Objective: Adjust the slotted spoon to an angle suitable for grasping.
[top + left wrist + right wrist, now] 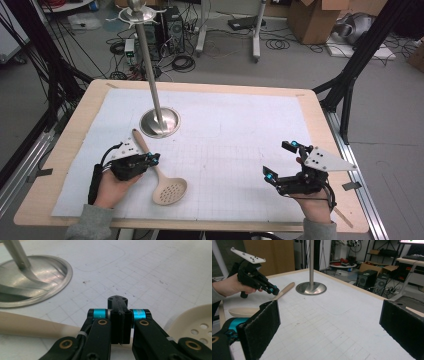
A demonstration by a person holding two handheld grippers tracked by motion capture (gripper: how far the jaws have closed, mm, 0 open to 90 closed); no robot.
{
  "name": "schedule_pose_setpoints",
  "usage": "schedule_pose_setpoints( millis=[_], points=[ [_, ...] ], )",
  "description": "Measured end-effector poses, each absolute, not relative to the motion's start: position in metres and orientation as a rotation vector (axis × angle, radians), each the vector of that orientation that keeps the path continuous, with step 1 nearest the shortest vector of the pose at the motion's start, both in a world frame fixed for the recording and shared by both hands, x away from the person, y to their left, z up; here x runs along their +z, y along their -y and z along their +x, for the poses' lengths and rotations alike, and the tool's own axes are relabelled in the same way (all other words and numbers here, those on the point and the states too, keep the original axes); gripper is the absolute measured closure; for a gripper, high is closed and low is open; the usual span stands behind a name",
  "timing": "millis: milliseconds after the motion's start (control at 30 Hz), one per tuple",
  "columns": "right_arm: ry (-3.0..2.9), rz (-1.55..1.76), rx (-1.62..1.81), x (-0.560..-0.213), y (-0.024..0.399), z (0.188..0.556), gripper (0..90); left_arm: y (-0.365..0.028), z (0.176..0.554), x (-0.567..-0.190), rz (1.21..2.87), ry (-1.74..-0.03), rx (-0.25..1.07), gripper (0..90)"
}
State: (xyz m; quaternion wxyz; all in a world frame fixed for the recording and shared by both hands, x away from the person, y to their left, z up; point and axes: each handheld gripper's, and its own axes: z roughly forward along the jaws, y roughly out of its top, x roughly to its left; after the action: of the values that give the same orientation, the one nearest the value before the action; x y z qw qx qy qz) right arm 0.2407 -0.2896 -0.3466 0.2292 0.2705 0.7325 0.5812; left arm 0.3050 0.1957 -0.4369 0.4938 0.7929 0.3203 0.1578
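High view: left hand-held gripper (153,159), jaws shut empty, hovers at the pale wooden slotted spoon's (165,184) handle on the worktop (310,105) (right hand-held gripper (280,161) open); closed jaws would likely just nudge it aside.

spoon (169,189): beige, holed | tongs (154,159): black, blue | mat (225,150): white, gridded

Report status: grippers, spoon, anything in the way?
Left gripper shut, empty, over the spoon handle. Right gripper open, empty. Spoon flat on table. Stand close behind.
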Motion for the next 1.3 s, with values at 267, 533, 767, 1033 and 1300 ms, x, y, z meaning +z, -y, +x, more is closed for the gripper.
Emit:
schedule_pose_setpoints(
  millis=[267,533,767,1033,1300],
  points=[
    [-2.016,0.744,1.597,-0.348,0.29,0.241,2.1,-0.187,0.305,-0.441,1.975,-0.757,0.346,89.5],
    [-2.023,0.744,1.597,-0.349,0.289,0.243,2.1,-0.18,0.304,-0.445,2.0,-0.754,0.324,89.4],
    [-2.027,0.748,1.597,-0.35,0.289,0.244,2.1,-0.177,0.301,-0.447,2.037,-0.755,0.302,89.6],
    [-2.035,0.743,1.599,-0.352,0.286,0.247,2.1,-0.173,0.298,-0.448,2.086,-0.76,0.292,89.6],
    [-2.044,0.741,1.601,-0.353,0.284,0.249,2.2,-0.174,0.295,-0.448,2.095,-0.734,0.263,89.7]
  ],
)
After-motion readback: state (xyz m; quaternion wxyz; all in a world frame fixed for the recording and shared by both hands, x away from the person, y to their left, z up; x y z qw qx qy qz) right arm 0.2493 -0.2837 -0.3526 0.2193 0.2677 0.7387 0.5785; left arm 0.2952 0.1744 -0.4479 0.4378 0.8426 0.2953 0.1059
